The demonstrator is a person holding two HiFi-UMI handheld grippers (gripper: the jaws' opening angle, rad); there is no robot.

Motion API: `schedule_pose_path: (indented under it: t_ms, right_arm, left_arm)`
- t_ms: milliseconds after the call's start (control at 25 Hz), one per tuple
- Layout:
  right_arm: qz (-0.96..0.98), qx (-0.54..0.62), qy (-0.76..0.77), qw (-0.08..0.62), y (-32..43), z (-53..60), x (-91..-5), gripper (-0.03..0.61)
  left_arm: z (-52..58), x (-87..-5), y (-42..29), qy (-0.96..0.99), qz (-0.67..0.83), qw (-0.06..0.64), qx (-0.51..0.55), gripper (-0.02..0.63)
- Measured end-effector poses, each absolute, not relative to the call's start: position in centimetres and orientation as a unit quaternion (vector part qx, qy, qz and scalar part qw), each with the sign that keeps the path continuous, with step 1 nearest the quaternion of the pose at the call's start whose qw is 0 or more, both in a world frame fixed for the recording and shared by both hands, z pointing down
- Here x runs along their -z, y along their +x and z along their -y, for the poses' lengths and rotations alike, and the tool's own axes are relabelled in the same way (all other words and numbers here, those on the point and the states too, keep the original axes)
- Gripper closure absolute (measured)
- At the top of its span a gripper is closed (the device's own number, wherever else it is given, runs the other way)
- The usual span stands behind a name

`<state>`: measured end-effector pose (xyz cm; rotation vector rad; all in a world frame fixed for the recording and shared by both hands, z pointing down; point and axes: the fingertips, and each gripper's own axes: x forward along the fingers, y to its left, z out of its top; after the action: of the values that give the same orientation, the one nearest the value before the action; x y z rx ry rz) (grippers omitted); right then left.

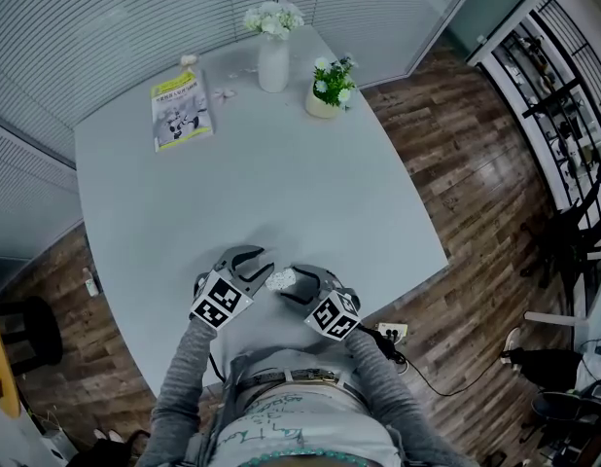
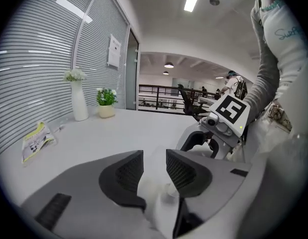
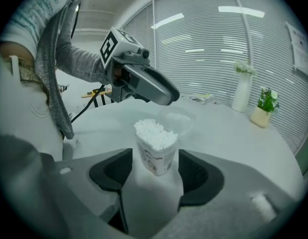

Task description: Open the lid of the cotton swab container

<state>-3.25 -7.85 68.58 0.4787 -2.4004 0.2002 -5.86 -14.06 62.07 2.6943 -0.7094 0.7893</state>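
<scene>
The swab pot [image 3: 155, 156] sits between the two jaws of the right tongs [image 3: 155, 164]. The jaws are closed on its sides and hold it. It is at the near edge of the table [image 1: 281, 183], close to the person's tummy. I cannot tell if its bottom touches the table.

The pot stands up straight. Its long way runs up and down. Its mouth points up and it is open. The white swabs [image 3: 154, 132] poke out of the top, packed tight.

The lid [image 3: 178, 119] is already off. It is clear and round. It shows just behind the pot and just under the tip of the left tongs [image 1: 265, 264]. I cannot tell if it lies on the table. The left tongs are open and their jaws press on nothing. In the left gripper view something pale and blurry shows low between them, but I cannot tell what it is.

I think the pot is very light. Its wall looks like thin plastic, so a hard squeeze may bend it. It is tall and thin, so it may tip over, and then the swabs would fall out. The best place to hold it is the middle of its sides, as the right tongs do. The lid looks thin, light and slippery, so its rim is the best place to take it
</scene>
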Motion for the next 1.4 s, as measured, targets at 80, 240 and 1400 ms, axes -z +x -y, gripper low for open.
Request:
schedule_pose_path:
  t_ms: [80, 240, 1400]
  right_arm:
    - [0.921, -0.074, 0.186, 0.334, -3.2, 7.8, -68.3, 0.301]
    - [0.921, -0.072, 0.193, 0.331, -2.8, 7.5, -67.8, 0.299]
    - [0.924, -0.042, 0.209, 0.317, -2.6, 3.1, -65.5, 0.575]
  left_arm:
    - [13.9, -61.8, -6.6, 0.921, 0.255, 0.119, -0.268, 0.469]
    - [12.8, -61.8, -8.0, 0.916, 0.267, 0.124, -0.273, 0.453]
    - [1.4, -64.7, -5.1, 0.910, 0.248, 0.127, -0.307, 0.615]
